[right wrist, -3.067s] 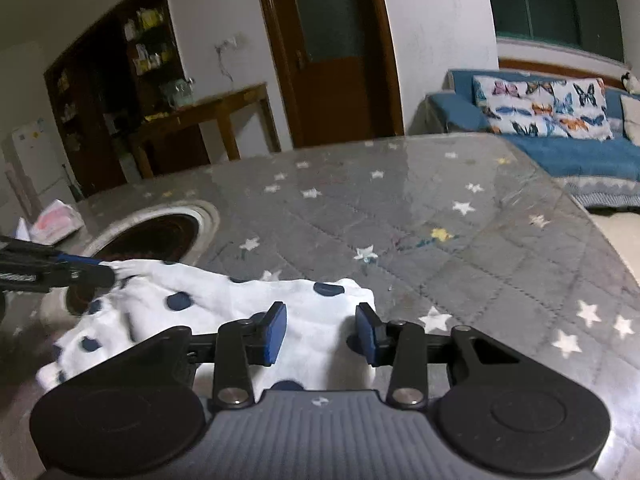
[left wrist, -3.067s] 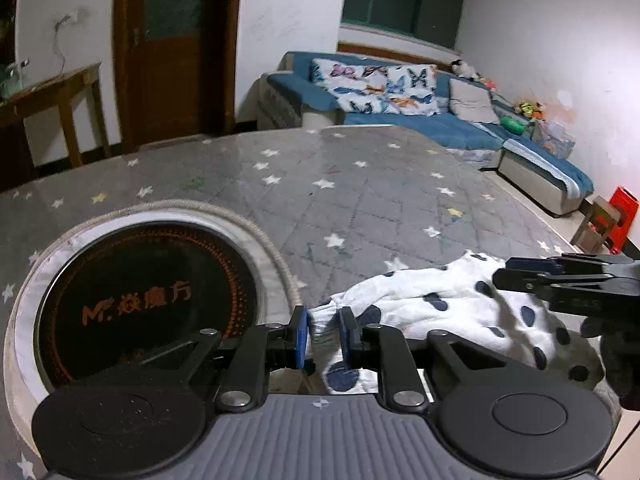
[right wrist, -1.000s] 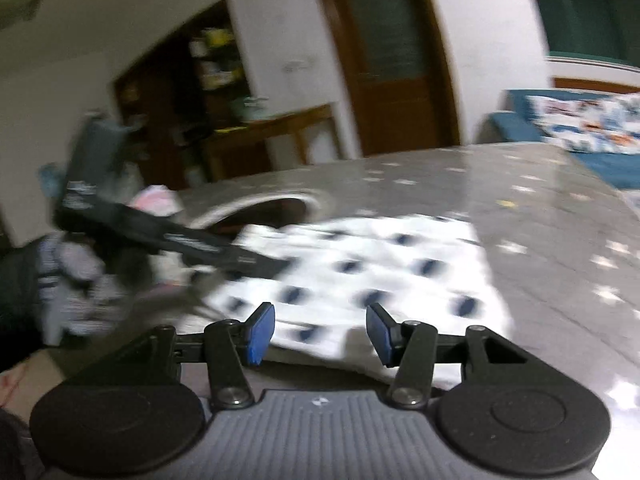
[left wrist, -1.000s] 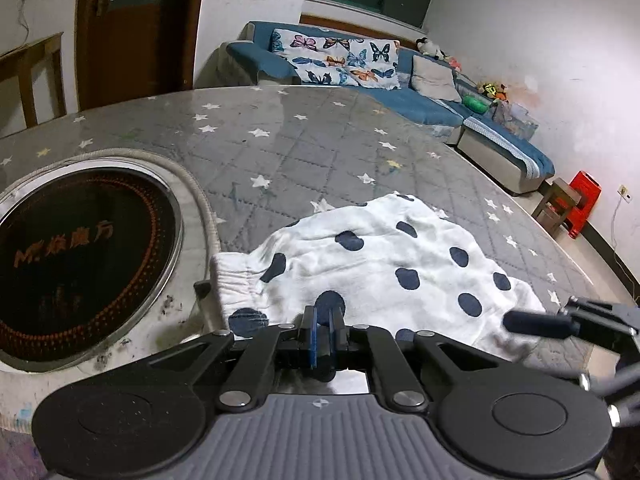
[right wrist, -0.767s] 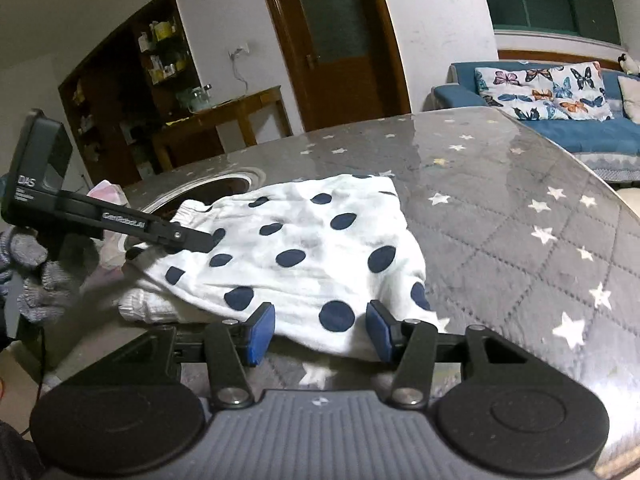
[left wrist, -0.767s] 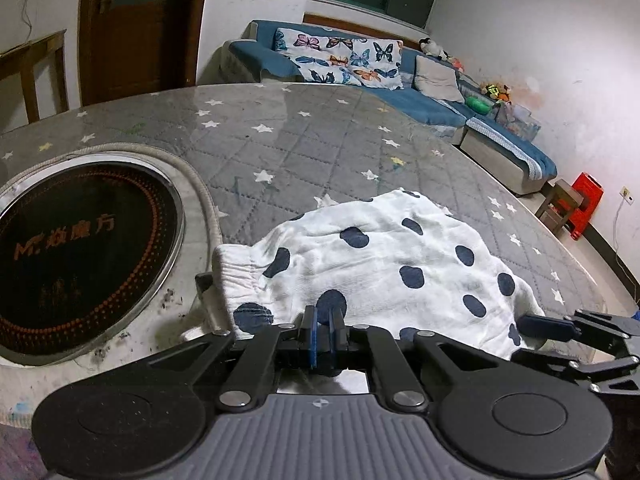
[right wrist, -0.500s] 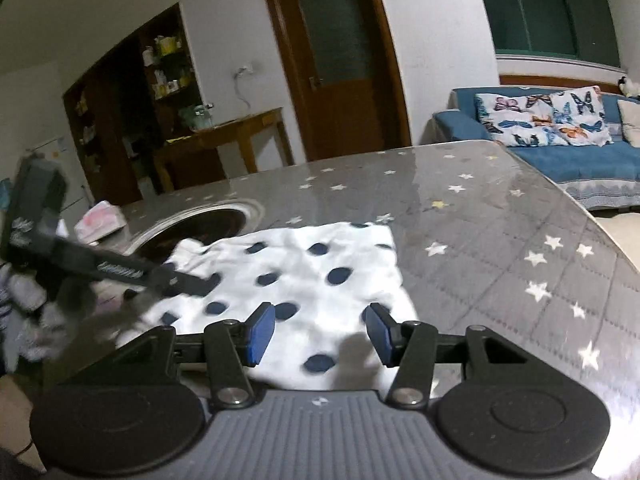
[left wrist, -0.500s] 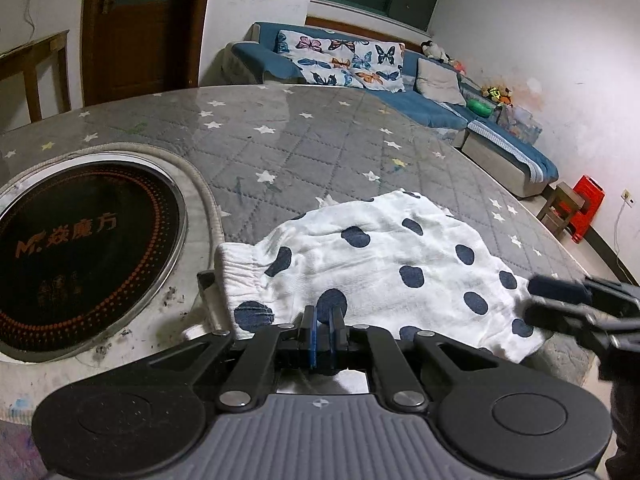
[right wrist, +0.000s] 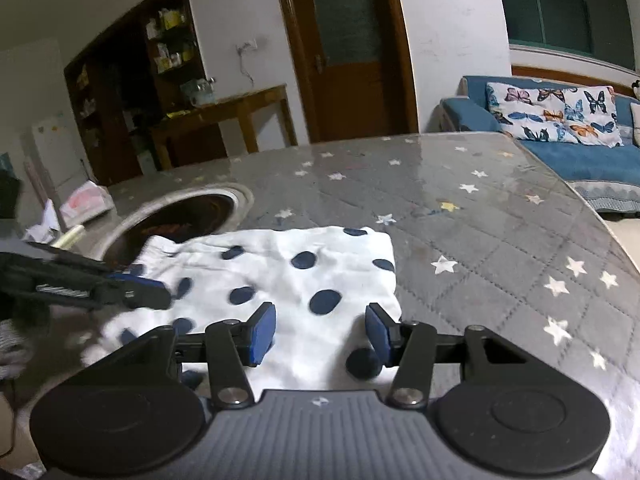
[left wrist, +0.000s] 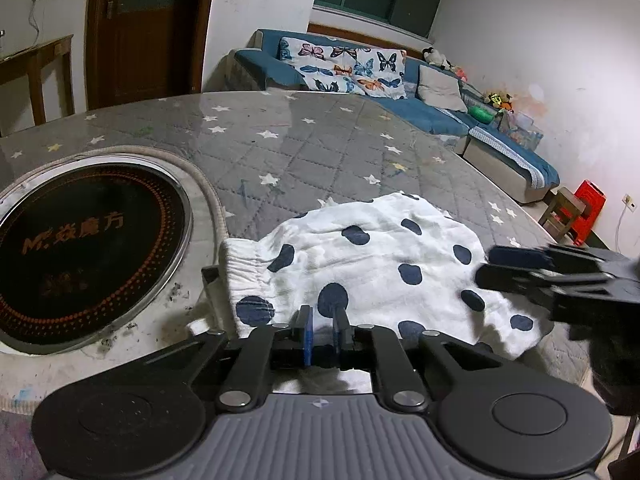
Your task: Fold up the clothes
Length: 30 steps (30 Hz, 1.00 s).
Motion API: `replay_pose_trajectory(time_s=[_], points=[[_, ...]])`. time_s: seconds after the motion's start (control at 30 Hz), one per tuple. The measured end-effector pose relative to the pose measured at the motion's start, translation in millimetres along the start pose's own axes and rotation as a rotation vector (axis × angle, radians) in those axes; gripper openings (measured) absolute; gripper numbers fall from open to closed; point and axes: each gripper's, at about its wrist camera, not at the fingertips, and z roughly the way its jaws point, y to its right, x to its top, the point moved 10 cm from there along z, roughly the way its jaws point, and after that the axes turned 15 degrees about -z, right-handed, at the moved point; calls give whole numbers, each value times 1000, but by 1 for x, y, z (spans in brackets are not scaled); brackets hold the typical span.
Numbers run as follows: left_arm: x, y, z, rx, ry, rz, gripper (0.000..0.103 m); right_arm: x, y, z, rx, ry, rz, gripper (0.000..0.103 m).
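Observation:
A white garment with dark blue dots [left wrist: 372, 260] lies spread flat on the grey star-patterned table [left wrist: 304, 148]; it also shows in the right wrist view [right wrist: 304, 268]. My left gripper [left wrist: 322, 332] sits at the garment's near edge, its jaws slightly apart with a narrow gap and no cloth between them. My right gripper [right wrist: 318, 332] is open over the garment's near edge, holding nothing; it shows blurred at the right of the left wrist view [left wrist: 532, 268].
A round black induction cooktop [left wrist: 80, 240] is set into the table left of the garment. The table's right edge [right wrist: 592, 216] drops to the floor. A blue sofa [left wrist: 360, 80] and a red stool [left wrist: 588, 212] stand beyond. Tissues [right wrist: 86, 200] lie at the far left.
My left gripper has opened a little, letting go of the garment's edge. My right gripper has moved left over the garment's right end. The garment lies spread out flat.

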Motion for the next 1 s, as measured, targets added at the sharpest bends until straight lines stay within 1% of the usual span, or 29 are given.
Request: replay_pose_trajectory(time_s=[0.07,0.1,0.3,0.4,0.5,0.63,0.73,0.9,1.0], points=[[-1,-1,-1,-1,2,-4,12,-5,7,17,1,-50,19,50],[-1,-1,-1,-1,2,-4,12,-5,9,20,-4,-56,25,50],[-3,-2,-3,-1,8,-6,13,17,9,16,-4,-19,-9,50],[-4,-2,-3,-1,9,-7,14,26,4,29,18,-24,-41,50],[-4,-3,-4,-3,8,-12,14,28,3,49,36,-65,-39,50],[-4,-5,-7,-8,7,-19,14,33,11,68,20,-122,-12,50],[-4,-7,-7,-12,8,-27,14,44,10,74,18,-130,-32,50],[-6,-8,-9,-18,12,-30,14,44,8,98,9,-194,-48,50],[-6,-8,-12,-21,13,-32,15,51,5,98,-2,-190,-63,50]])
